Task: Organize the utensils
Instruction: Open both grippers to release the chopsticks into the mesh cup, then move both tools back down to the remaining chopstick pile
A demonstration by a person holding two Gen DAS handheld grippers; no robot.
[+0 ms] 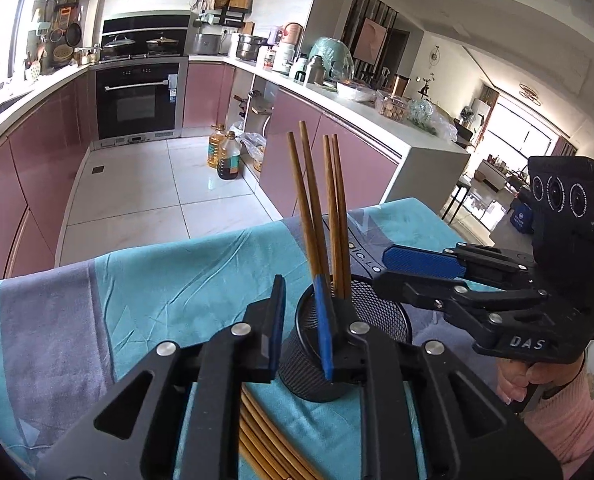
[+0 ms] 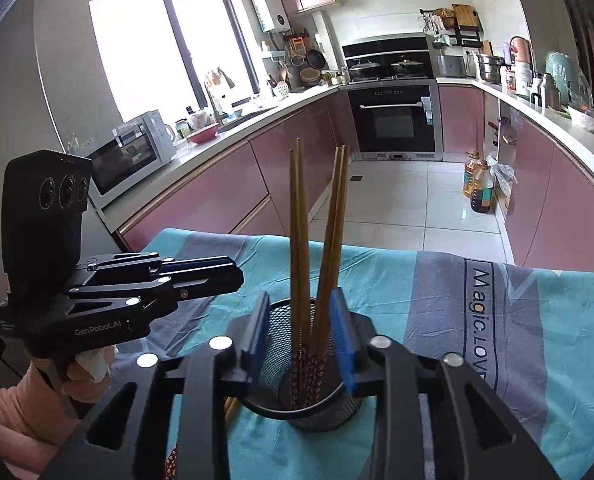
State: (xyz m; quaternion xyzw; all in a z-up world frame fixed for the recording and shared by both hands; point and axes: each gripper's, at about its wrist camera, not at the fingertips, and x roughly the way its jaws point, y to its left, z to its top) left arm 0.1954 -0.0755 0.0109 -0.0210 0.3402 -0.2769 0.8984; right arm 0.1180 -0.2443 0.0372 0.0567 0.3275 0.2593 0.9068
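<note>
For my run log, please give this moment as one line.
holder: four chopsticks upright | cloth: more chopsticks lying | left gripper: open | right gripper: open

My chopsticks (image 2: 299, 240) look like smooth brown wood; the cup (image 2: 275, 344) is matt black wire mesh; the cloth (image 2: 437, 312) is soft, creased fabric.

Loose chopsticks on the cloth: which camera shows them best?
The left wrist view: the loose chopsticks fan out on the cloth below the mesh holder. The right wrist view shows only short ends beside the holder.
</note>
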